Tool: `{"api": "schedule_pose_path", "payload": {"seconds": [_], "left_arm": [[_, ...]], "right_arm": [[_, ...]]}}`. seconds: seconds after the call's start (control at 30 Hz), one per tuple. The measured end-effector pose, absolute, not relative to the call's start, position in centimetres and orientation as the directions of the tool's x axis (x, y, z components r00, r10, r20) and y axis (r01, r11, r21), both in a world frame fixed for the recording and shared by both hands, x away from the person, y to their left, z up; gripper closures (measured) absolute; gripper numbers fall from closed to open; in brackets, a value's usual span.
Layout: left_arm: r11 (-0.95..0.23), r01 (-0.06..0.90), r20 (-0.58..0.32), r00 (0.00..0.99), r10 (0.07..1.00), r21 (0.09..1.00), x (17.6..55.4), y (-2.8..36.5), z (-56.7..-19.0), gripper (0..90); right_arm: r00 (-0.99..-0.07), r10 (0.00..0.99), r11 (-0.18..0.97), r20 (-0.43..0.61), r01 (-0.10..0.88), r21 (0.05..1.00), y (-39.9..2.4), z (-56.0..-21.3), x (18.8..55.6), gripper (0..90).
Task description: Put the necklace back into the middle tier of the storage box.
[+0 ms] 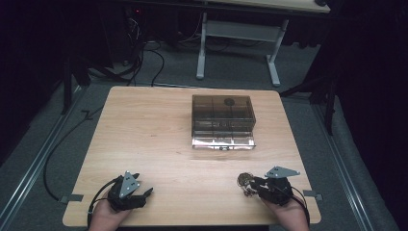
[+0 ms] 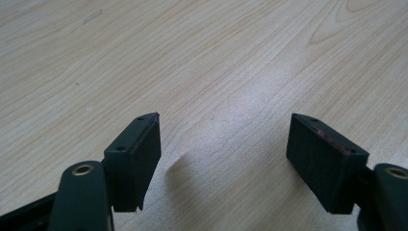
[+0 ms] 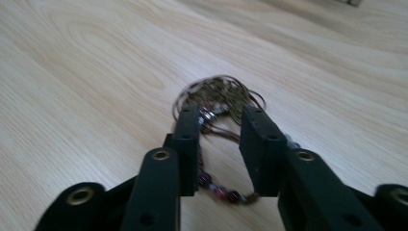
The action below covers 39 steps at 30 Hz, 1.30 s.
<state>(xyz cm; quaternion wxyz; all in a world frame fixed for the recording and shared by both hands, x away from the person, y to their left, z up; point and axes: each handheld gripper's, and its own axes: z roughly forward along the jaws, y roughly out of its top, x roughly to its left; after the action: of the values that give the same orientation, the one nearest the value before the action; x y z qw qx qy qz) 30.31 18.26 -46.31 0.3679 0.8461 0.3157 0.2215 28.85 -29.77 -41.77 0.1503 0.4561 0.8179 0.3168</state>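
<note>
The beaded necklace (image 3: 219,98) lies on the bench (image 1: 159,139), well in front of the smoked plastic box (image 1: 223,120). The right gripper (image 3: 220,115) has its jaws narrowed around the pile, probably not yet gripping; I would close on the thick part. The left gripper (image 2: 223,139) rests with jaws spread, empty.

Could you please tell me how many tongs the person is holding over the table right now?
2. The left tongs sit near the table's front-left corner, jaws apart with nothing between. The right tongs sit near the front-right corner, jaws around a beaded necklace.

The room is dark around the bright bench (image 1: 159,139), a soft shine sits on the wood, and the close pictures look blurry far off.
</note>
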Motion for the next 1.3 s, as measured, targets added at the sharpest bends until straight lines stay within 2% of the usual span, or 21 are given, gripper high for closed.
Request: {"api": "schedule_pose_path", "payload": {"seconds": [0.07,0.1,0.13,0.2,0.23,0.4,0.6,0.73,0.83,0.87,0.9,1.0,1.07,1.13,1.27,1.3], "left_arm": [[-0.53,0.374,0.139,0.704,0.696,0.761,30.3,18.3,-46.3,28.5],[-0.53,0.374,0.138,0.705,0.696,0.761,30.3,18.3,-46.3,28.6],[-0.53,0.373,0.137,0.706,0.694,0.761,30.3,18.3,-46.3,28.6],[-0.531,0.371,0.137,0.71,0.691,0.761,30.3,18.3,-46.3,28.7],[-0.531,0.371,0.137,0.71,0.691,0.761,30.3,18.3,-46.3,28.7],[-0.534,0.369,0.137,0.713,0.688,0.761,30.3,18.3,-46.3,28.8],[-0.533,0.37,0.133,0.716,0.686,0.761,30.4,18.3,-46.3,29.0],[-0.533,0.369,0.129,0.72,0.682,0.761,30.4,18.3,-46.3,29.4],[-0.533,0.368,0.128,0.721,0.681,0.761,30.4,18.3,-46.3,29.5],[-0.533,0.368,0.128,0.721,0.681,0.761,30.4,18.3,-46.3,29.6],[-0.534,0.368,0.128,0.722,0.68,0.761,30.4,18.3,-46.3,29.7],[-0.532,0.368,0.126,0.723,0.68,0.762,30.4,18.3,-46.3,29.7],[-0.532,0.368,0.126,0.723,0.679,0.762,30.4,18.3,-46.3,29.7],[-0.532,0.368,0.125,0.723,0.679,0.762,30.4,18.3,-46.3,29.7],[-0.532,0.368,0.125,0.723,0.679,0.762,30.4,18.3,-46.3,29.7],[-0.533,0.368,0.125,0.723,0.679,0.762,30.4,18.3,-46.3,29.7]], "right_arm": [[-0.537,0.843,0.394,0.035,0.659,0.641,-29.9,-41.6,29.0,63.7],[-0.526,0.849,0.393,0.053,0.694,0.603,-30.0,-41.4,29.4,55.6],[-0.526,0.849,0.393,0.053,0.694,0.603,-30.0,-41.4,29.4,55.6],[-0.522,0.851,0.41,0.055,0.726,0.552,-30.0,-41.3,30.1,47.3],[-0.522,0.851,0.41,0.055,0.726,0.552,-30.0,-41.3,30.1,47.3],[-0.513,0.857,0.441,0.05,0.781,0.442,-29.6,-41.1,31.3,36.3],[-0.538,0.841,0.49,0.048,0.798,0.352,-28.7,-40.4,32.5,30.1],[-0.549,0.832,0.513,0.075,0.815,0.271,-27.7,-40.5,33.5,15.1],[-0.544,0.837,0.525,0.056,0.827,0.201,-27.1,-41.1,34.3,6.3],[-0.544,0.837,0.525,0.056,0.827,0.201,-27.1,-41.1,34.3,6.3],[-0.536,0.839,0.519,0.088,0.839,0.16,-26.8,-41.5,34.9,0.1],[-0.55,0.833,0.539,0.065,0.832,0.136,-26.3,-42.0,35.3,0.0],[-0.519,0.852,0.511,0.06,0.852,0.118,-26.0,-42.1,35.3,0.0],[-0.555,0.832,0.551,0.009,0.828,0.105,-26.0,-42.5,35.7,0.0],[-0.559,0.829,0.559,-0.015,0.826,0.076,-25.8,-43.1,35.7,0.4],[-0.572,0.82,0.572,-0.015,0.817,0.073,-25.8,-42.9,35.6,5.4]]}}
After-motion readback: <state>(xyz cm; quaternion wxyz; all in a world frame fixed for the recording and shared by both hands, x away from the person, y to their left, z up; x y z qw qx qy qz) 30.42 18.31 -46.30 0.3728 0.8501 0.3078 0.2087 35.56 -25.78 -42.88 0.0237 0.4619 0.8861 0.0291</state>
